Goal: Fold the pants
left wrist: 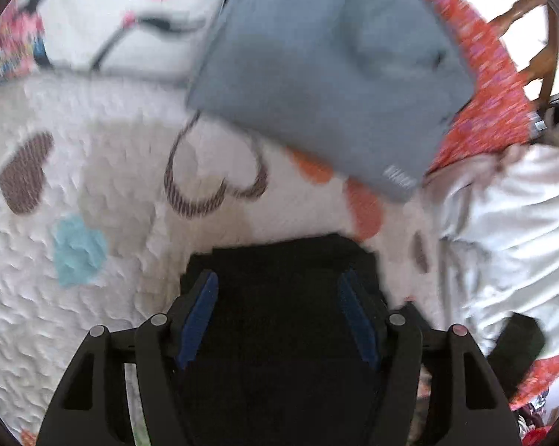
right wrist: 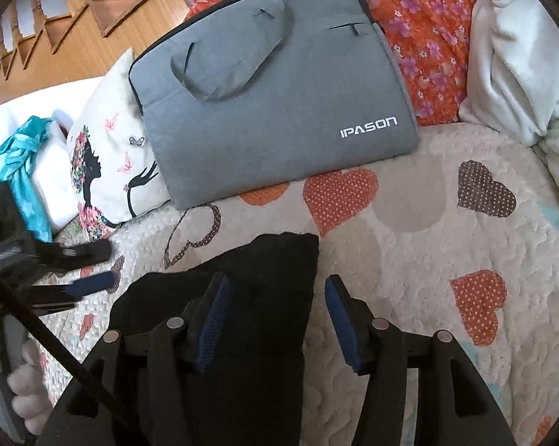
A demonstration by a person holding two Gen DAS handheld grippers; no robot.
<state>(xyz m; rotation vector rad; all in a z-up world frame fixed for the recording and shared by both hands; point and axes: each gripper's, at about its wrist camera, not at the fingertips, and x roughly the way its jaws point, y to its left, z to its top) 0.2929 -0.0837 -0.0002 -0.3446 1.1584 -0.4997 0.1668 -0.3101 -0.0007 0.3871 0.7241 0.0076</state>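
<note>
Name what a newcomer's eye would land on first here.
The grey IPASON laptop bag lies at the far edge of the heart-patterned quilt, partly on an orange floral cover. Nearer, the folded black pants lie on the quilt under both grippers. A cushion with a woman's silhouette sits left of the bag.

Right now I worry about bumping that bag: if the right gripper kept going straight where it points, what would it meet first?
Probably the black pants lying between its open fingers, not the grey bag beyond; depth is unclear.

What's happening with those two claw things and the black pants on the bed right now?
Left gripper and right gripper: jaws open, gripping nothing. Black pants lying bunched on the heart quilt. Grey laptop bag beyond them, not touching.
</note>
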